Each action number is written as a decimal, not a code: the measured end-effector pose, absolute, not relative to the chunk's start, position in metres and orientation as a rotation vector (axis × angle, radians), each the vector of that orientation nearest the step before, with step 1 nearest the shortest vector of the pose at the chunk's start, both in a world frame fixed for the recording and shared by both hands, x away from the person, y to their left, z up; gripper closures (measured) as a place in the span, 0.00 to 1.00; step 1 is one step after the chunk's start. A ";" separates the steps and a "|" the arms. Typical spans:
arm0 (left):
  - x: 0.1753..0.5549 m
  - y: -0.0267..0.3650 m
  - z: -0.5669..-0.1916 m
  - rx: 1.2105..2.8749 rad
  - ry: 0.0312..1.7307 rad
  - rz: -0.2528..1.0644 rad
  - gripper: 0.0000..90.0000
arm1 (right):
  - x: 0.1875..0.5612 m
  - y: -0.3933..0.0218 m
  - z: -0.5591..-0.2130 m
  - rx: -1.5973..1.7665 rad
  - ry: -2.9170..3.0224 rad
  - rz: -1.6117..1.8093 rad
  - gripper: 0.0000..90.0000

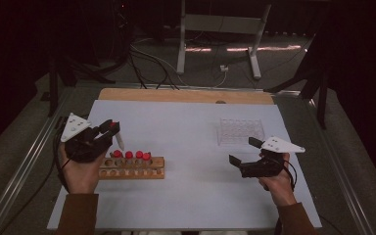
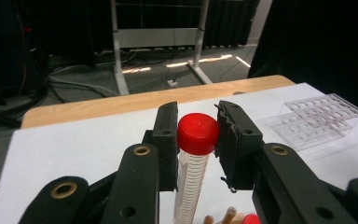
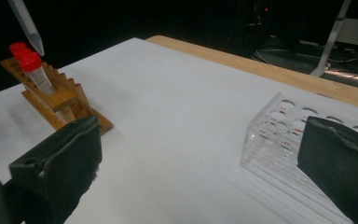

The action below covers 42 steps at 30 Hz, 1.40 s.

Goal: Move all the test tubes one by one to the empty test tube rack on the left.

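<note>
One red-capped tube point(image 2: 193, 158) is clamped in the left gripper point(image 2: 196, 135), the two black pads pressing on either side of its screw cap while the clear, graduated body hangs down below them; in the high view the tube point(image 1: 119, 139) is lifted clear of the wooden rack point(image 1: 132, 168), just above and behind its left end, tilted with its pointed tip slanting down. Four more capped tubes point(image 1: 132, 155) stand in that rack. The right gripper point(image 1: 245, 152) rests low over the white sheet point(image 1: 186, 196) with its jaws spread wide and nothing between them, the clear plastic rack point(image 1: 241, 131) just beyond it. By its look, the tube is a light, stiff plastic piece, empty as far as can be told, so weight should be no trouble; the smooth wall is likely slippery, and the ridged cap, where it is taken now, probably gives the pads the better purchase. Held so high up, the long body can swing or pivot under the cap, which would make aiming the conical tip into a narrow hole of the clear rack harder. A grip lower on the body might steady it, though hard squeezing there could let it slide out
</note>
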<state>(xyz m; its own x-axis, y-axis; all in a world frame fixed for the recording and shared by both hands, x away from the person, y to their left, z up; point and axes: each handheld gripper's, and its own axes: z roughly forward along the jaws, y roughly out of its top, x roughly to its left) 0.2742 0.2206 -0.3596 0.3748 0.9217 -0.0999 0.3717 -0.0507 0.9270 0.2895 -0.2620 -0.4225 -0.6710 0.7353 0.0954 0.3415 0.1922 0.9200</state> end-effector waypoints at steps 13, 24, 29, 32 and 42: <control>0.259 0.242 -0.370 1.630 1.215 0.698 0.79 | 0.290 -0.269 -0.421 1.023 2.087 1.476 0.00; 0.253 0.249 -0.384 1.639 1.242 0.689 0.79 | 0.291 -0.275 -0.420 1.040 2.070 1.484 0.00; 0.251 0.247 -0.393 1.650 1.247 0.677 0.79 | 0.290 -0.277 -0.418 1.044 2.057 1.490 0.00; 0.250 0.247 -0.400 1.654 1.259 0.667 0.79 | 0.290 -0.277 -0.418 1.042 2.059 1.489 0.00; 0.248 0.249 -0.419 1.662 1.289 0.644 0.79 | 0.290 -0.276 -0.419 1.040 2.067 1.488 0.00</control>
